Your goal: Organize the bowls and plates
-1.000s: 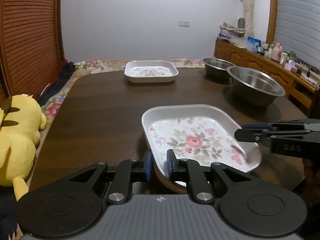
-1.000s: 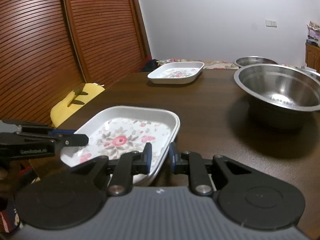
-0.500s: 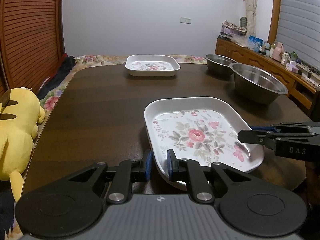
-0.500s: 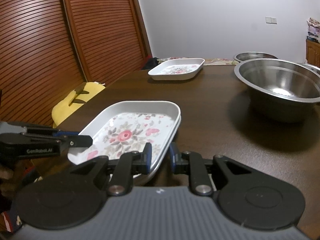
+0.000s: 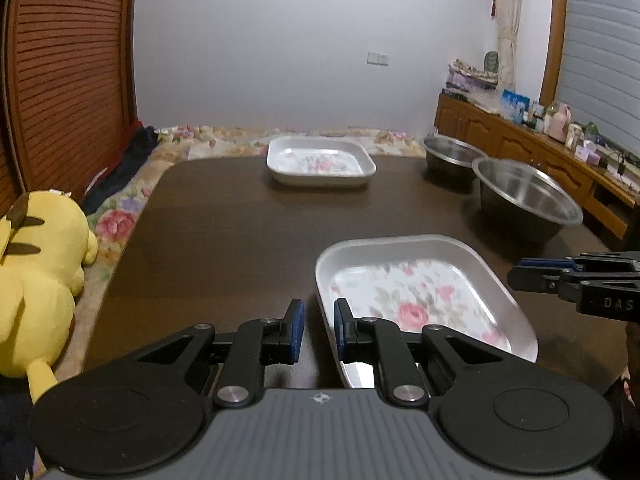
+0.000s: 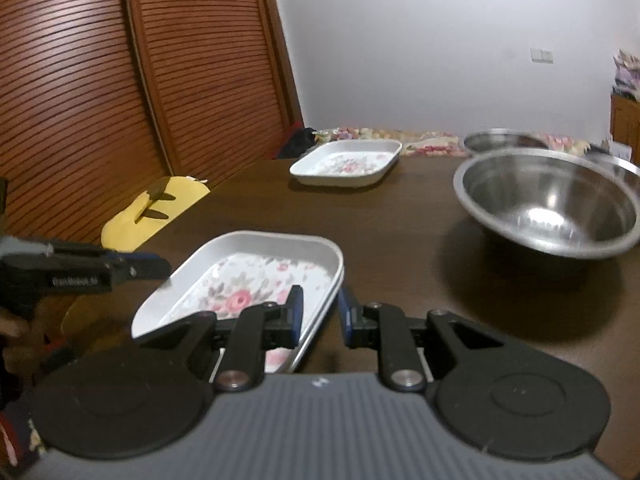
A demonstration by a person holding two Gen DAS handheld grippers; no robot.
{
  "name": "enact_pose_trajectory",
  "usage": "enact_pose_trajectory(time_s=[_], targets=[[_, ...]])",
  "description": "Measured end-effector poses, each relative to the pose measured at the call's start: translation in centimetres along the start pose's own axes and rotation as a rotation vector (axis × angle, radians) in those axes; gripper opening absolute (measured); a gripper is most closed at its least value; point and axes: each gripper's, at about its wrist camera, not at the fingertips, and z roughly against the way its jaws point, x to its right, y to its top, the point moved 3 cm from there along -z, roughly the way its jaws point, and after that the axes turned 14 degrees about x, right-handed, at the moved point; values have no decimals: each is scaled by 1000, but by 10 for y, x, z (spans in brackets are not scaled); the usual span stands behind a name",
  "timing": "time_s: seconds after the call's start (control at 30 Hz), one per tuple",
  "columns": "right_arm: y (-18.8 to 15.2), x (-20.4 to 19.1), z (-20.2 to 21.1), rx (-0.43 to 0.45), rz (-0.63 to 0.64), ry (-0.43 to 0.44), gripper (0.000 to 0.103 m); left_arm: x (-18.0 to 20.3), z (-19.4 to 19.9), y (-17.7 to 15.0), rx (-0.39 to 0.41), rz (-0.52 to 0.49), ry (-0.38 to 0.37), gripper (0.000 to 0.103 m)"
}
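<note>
A white rectangular plate with a rose print (image 5: 420, 292) (image 6: 248, 280) lies near the front edge of the dark wooden table (image 5: 240, 240). My left gripper (image 5: 319, 330) is open just left of the plate's left rim, with only table between its fingers. My right gripper (image 6: 321, 314) is open and straddles the plate's right rim, one finger inside and one outside. A matching plate (image 5: 320, 162) (image 6: 348, 162) rests at the far edge. A large steel bowl (image 5: 524, 196) (image 6: 548, 204) sits on the right, with a smaller steel bowl (image 5: 452, 156) behind it.
A yellow plush toy (image 5: 36, 280) lies off the table's left side on a floral cloth (image 5: 120, 220). A wooden sideboard crowded with small items (image 5: 560, 148) runs along the right wall. Slatted wooden doors (image 6: 120, 100) stand to the left.
The near plate's left rim, between my left fingers before, now lies to their right. Both cameras have shifted and the plate looks blurred. Neither finger gap has visibly changed.
</note>
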Motion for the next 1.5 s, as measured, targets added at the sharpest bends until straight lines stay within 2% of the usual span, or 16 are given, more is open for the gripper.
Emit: enact_pose_trajectory(time_s=[0.3,0.57,0.77,0.83,0.93,1.0,1.03,1.13,1.23,1.5], targets=[[60,14,-29,20,95,36,21,-12,-35,41,37,-37,1,20],[91,23,-73,-29,116,92,21,-22,-79,66,28,-41,16,20],[93,32,-107,-112,113,124,21,-28,-110,78,3,-29,22,22],[95,36,-115,-127,115,125,21,-30,-119,82,2,-33,28,28],[100,41,-130,-143,115,121,22,-32,-133,87,-3,-28,24,28],[101,46,-138,-151,105,112,25,-33,-140,90,-6,-26,21,29],[102,48,-142,-156,100,107,31,-34,-144,92,-8,-24,20,30],[106,53,-152,-168,103,103,33,-36,-157,97,-12,-18,16,36],[108,57,-164,-181,111,92,39,-41,-168,99,-17,-11,16,37],[101,65,-197,-249,81,87,40,-49,-197,96,-46,-1,18,38]])
